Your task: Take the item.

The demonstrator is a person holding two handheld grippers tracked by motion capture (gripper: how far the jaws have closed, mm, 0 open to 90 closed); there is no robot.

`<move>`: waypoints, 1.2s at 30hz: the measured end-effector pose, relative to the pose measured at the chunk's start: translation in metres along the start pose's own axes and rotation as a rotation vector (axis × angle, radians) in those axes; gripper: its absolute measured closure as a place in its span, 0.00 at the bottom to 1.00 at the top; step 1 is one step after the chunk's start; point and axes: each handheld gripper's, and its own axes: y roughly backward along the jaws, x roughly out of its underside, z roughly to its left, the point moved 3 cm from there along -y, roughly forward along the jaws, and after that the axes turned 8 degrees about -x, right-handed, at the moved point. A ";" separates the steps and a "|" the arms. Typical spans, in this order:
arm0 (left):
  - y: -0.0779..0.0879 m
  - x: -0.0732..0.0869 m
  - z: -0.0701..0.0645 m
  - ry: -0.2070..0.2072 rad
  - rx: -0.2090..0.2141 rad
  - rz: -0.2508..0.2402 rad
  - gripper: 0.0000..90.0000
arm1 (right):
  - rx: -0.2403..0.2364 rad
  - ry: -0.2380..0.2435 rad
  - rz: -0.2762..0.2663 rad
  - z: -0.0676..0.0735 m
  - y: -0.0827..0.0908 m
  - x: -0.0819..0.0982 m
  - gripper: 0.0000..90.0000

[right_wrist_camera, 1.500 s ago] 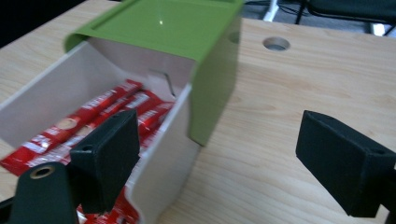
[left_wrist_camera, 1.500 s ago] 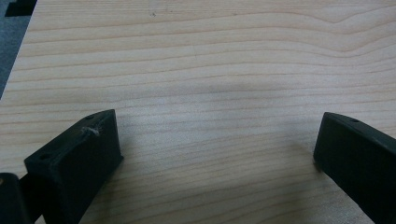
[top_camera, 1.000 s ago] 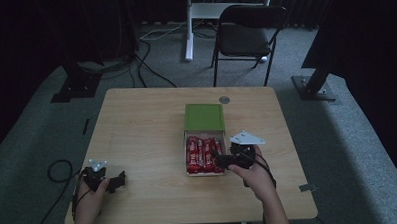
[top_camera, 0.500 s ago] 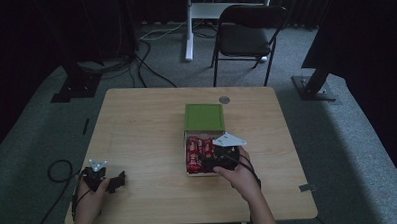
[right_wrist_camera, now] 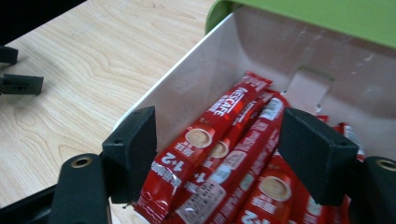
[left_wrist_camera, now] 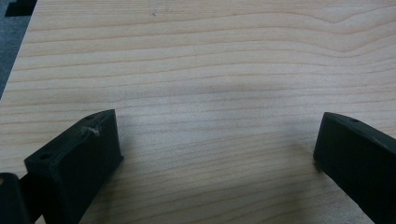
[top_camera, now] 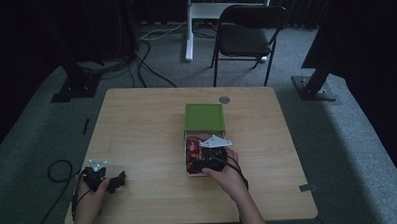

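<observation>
The red coffee stick packs are lying in a loose pile inside the white box, which sits a bit right of the middle of the table with its green lid flipped back on the far side. The right gripper is dipping into the near end of that box, jaws apart and just now closing in, with the top couple of packs between them but no pad pressing on anything yet as far as I can see. If I were doing this grab, I'd centre on just the uppermost pack, since they overlap and it's easy to pinch two at once. The left jaw is close to the box wall, so shift away a touch so it doesn't catch the rim. The left gripper is well off toward the table's near left corner, jaws wide apart over bare wood, holding nothing.
</observation>
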 end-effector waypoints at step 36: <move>0.000 0.000 0.000 0.001 0.000 -0.001 0.01 | 0.020 -0.126 0.101 -0.006 -0.039 -0.004 0.68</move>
